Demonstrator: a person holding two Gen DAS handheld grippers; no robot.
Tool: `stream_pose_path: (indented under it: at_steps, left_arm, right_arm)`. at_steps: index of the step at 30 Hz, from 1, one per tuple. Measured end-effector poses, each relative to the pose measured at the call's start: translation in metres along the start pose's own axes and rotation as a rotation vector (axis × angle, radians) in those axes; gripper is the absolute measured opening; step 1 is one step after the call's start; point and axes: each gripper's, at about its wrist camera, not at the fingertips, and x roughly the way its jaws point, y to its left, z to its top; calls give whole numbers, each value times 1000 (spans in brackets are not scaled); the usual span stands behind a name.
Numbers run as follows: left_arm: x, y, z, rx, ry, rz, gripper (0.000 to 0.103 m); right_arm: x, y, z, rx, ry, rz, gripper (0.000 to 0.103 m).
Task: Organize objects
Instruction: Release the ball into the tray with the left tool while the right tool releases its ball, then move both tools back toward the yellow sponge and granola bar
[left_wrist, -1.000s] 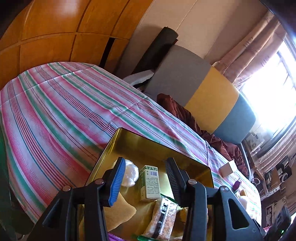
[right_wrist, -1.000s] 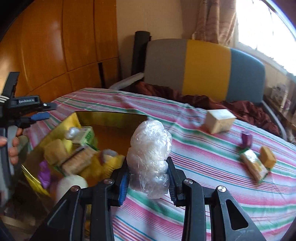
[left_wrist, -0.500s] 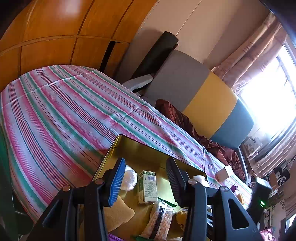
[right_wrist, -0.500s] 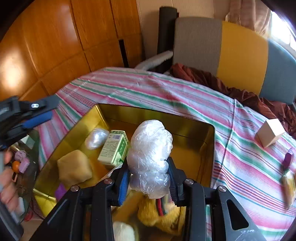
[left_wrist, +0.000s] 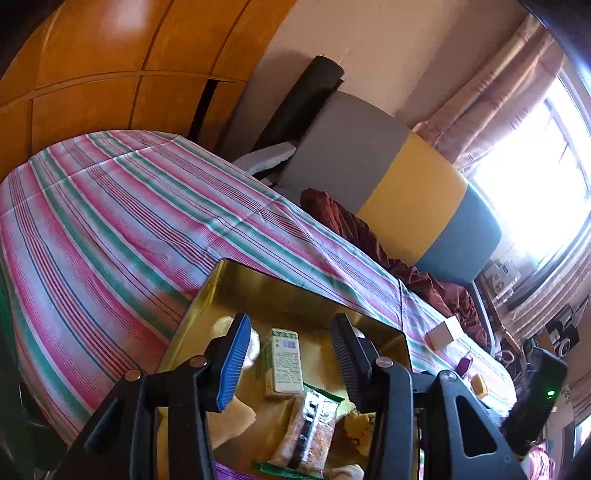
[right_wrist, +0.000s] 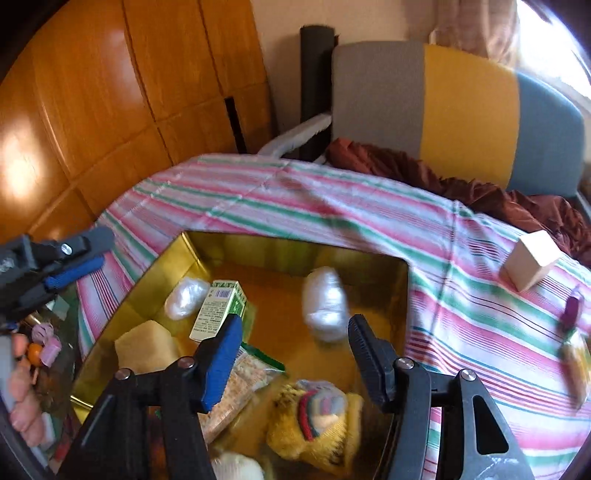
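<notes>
A gold tin (right_wrist: 295, 254) lies on the striped tablecloth. My right gripper (right_wrist: 291, 328) hovers over it, jaws opening, with nothing between the pads. A clear plastic-wrapped bundle (right_wrist: 325, 302), blurred, is just past its fingertips inside the tin. The tin also holds a green-white carton (right_wrist: 219, 310), a small plastic-wrapped ball (right_wrist: 186, 297), a yellow sponge block (right_wrist: 144, 347), a cracker packet (right_wrist: 240, 384) and a yellow plush toy (right_wrist: 317, 424). My left gripper (left_wrist: 291, 332) stands open and empty above the tin's (left_wrist: 288, 295) near-left side, over the carton (left_wrist: 282, 360).
A wooden block (right_wrist: 530, 264), a purple object (right_wrist: 572, 310) and a blurred packet (right_wrist: 576, 365) lie on the cloth right of the tin. A grey, yellow and blue chair back (right_wrist: 469, 107) and a maroon cloth (right_wrist: 406, 166) stand beyond the table. Wooden panels (right_wrist: 110, 92) fill the left.
My right gripper carried the plastic bundle leftward from above the cloth to over the tin, then opened, and the bundle dropped into the tin. The left gripper has hardly moved.
</notes>
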Motion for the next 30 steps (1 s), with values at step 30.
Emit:
stream_pose_path:
  at_steps: [30]
  left_arm:
    - [8,-168,-154,498,288,-244,57]
  right_arm:
    - [-84,-226,-132,355,57,-265,65]
